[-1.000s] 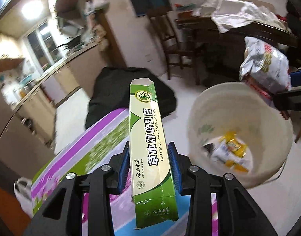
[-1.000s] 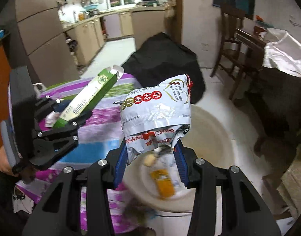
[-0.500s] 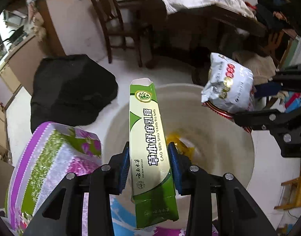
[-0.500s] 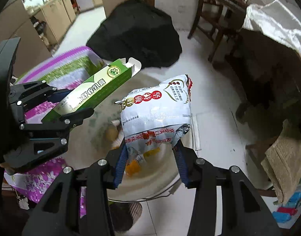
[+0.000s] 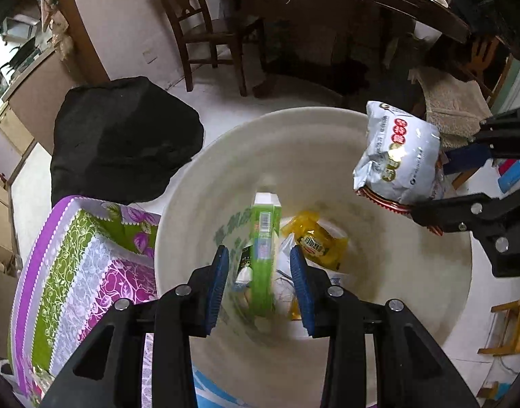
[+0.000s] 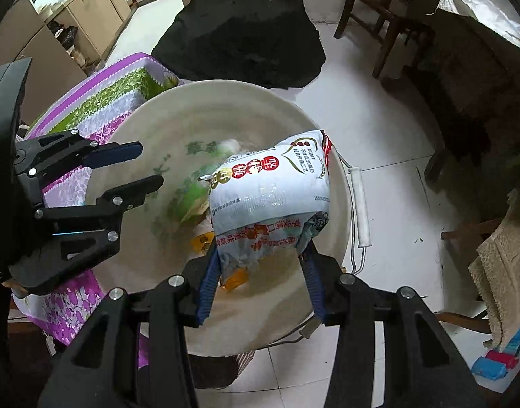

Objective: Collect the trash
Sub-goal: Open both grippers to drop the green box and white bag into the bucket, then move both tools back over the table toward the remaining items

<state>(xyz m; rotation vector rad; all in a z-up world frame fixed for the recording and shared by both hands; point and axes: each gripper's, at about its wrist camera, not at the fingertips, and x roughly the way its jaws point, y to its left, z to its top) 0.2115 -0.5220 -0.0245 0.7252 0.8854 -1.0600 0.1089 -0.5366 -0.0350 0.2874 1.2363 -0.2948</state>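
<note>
Now the left gripper point(image 5: 259, 273) fingers are standing apart, green box point(image 5: 265, 248) dropping free into the bucket point(image 5: 198, 183); right gripper point(image 6: 260, 277) is pinching the snack bag point(image 6: 270, 190).

- My left gripper point(image 5: 260, 272) hangs above the big cream plastic bucket point(image 5: 413, 272), blue pads clear of the green cardboard carton point(image 5: 264, 255) blurred inside it.
- Over the bucket's right rim, my right gripper point(image 5: 464, 183) clamps a white printed snack bag point(image 5: 397, 156).
- A yellow wrapper point(image 5: 316, 244) lies on the bucket's bottom.

Lived-in home: kitchen cabinets point(image 6: 100, 10), wooden dining chair point(image 5: 209, 27), tiled floor point(image 6: 379, 129).
</note>
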